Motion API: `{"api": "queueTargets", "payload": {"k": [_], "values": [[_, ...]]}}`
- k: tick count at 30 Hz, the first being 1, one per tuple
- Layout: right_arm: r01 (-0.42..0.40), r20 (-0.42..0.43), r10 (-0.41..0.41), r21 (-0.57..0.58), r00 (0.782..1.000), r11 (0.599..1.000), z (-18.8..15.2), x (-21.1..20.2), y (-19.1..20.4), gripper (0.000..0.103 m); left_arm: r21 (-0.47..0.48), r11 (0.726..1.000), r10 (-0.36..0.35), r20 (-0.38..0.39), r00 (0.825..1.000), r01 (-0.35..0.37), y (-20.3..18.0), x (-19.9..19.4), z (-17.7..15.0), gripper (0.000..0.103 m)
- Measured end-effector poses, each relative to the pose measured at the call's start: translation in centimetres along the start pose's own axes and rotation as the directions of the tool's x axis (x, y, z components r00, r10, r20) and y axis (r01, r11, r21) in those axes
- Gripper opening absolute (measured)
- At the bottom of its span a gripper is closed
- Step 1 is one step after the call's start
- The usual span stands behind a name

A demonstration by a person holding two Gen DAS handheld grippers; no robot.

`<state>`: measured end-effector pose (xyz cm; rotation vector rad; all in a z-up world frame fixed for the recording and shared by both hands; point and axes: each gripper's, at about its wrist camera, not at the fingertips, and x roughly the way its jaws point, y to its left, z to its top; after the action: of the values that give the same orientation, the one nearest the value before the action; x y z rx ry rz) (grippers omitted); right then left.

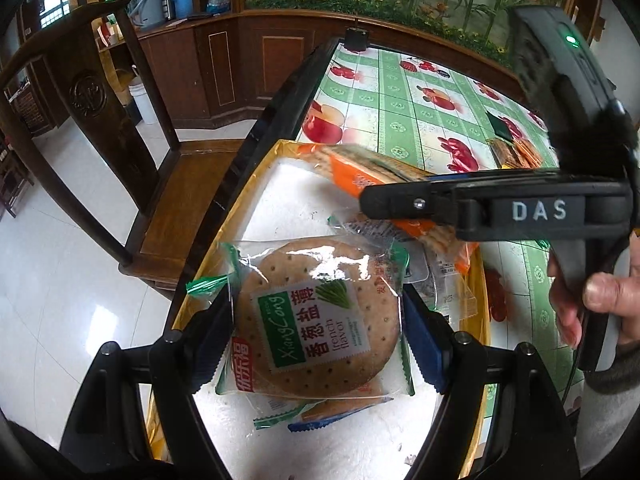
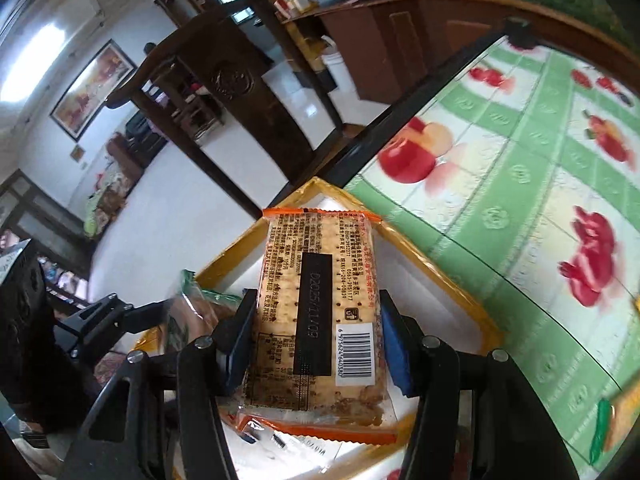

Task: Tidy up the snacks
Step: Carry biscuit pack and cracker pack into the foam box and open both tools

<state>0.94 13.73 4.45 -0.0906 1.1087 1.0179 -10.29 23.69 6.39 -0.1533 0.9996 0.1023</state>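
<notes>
Left wrist view: the left gripper (image 1: 316,320) stood at the lower centre of the frame, its fingers (image 1: 216,332) clamped on the sides of a round biscuit pack (image 1: 316,316) over the white-floored tray (image 1: 216,240). The pack appeared light, its clear film slippery, the biscuit inside stiff but brittle; a hold across the disc's edges looked sound, a hard squeeze risky. The right gripper (image 1: 372,200) crossed from the right of the frame, carrying an orange cracker pack (image 1: 360,176) above the tray's far end.

Right wrist view: the right gripper (image 2: 316,340) was clenched on the long sides of the orange cracker pack (image 2: 316,312), held over the tray (image 2: 440,276) at frame centre. Crumbs were visible at the pack's near end, suggesting fragile contents. The desk (image 2: 520,200) lay to the right.
</notes>
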Motion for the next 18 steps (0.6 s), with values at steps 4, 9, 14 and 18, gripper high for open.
{"api": "queueTargets", "payload": {"k": [4, 9, 14, 18], "values": [[0.034, -0.055, -0.032, 0.043, 0.998, 0.998, 0.2, 1.1, -1.1, 0.061, 0.006, 1.0, 0.001, -0.001, 1.0, -0.001, -0.2, 0.4, 0.3, 0.08], [-0.003, 0.001, 0.003, 0.105, 1.0, 0.994, -0.5, -0.8, -2.1, 0.07, -0.009, 1.0, 0.003, -0.005, 1.0, -0.003, -0.1, 0.7, 0.5, 0.082], [0.005, 0.07, -0.012, 0.107, 0.997, 0.994, -1.2, -3.8, -1.8, 0.073, -0.007, 0.999, 0.048, 0.009, 0.999, -0.048, -0.3, 0.8, 0.9, 0.086], [0.011, 0.095, -0.022, 0.111, 0.995, 0.994, -2.3, -4.9, -2.0, 0.074, -0.04, 0.998, 0.038, 0.003, 0.999, -0.038, 0.0, 0.9, 1.1, 0.088]]}}
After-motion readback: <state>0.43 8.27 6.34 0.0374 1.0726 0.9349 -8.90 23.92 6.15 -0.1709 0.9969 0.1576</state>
